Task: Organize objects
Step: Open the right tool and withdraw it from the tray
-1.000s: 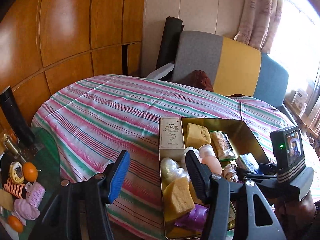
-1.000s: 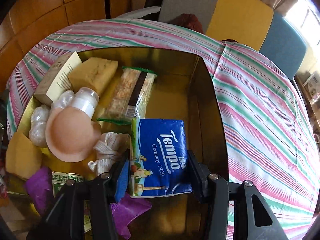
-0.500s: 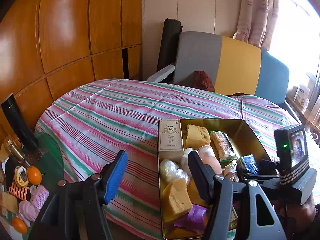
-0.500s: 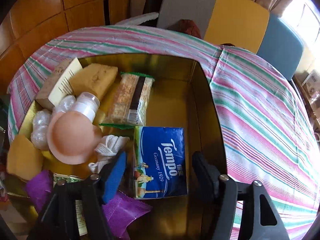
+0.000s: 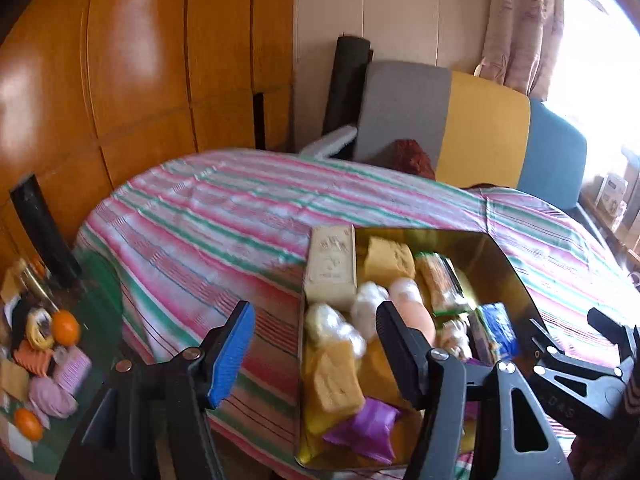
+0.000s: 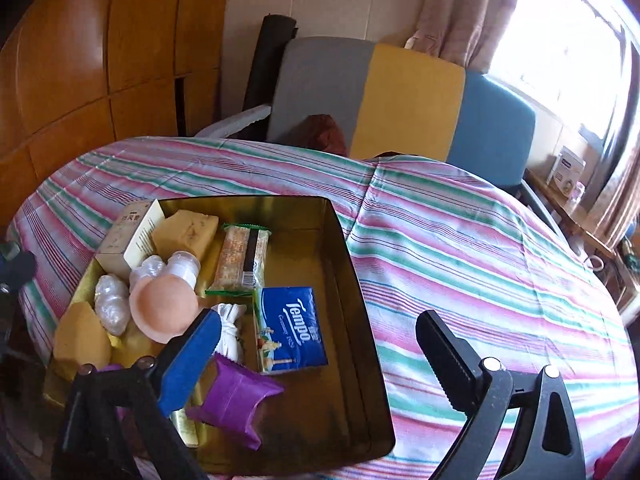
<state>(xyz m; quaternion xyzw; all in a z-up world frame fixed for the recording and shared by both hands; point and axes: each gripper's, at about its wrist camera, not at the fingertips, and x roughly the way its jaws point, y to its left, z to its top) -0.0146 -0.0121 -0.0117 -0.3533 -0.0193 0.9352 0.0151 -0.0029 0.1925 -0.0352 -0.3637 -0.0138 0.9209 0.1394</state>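
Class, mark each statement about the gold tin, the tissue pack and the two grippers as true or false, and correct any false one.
1. The blue Tempo tissue pack lies inside the gold tin. True.
2. The right gripper is shut on the tissue pack. False: its fingers are spread wide and hold nothing.
3. The left gripper is open and empty. True.
4. The tin sits on a plain white cloth. False: the tablecloth is striped pink, green and white.
5. A purple packet lies in the tin, nearer the camera than the tissue pack. True.
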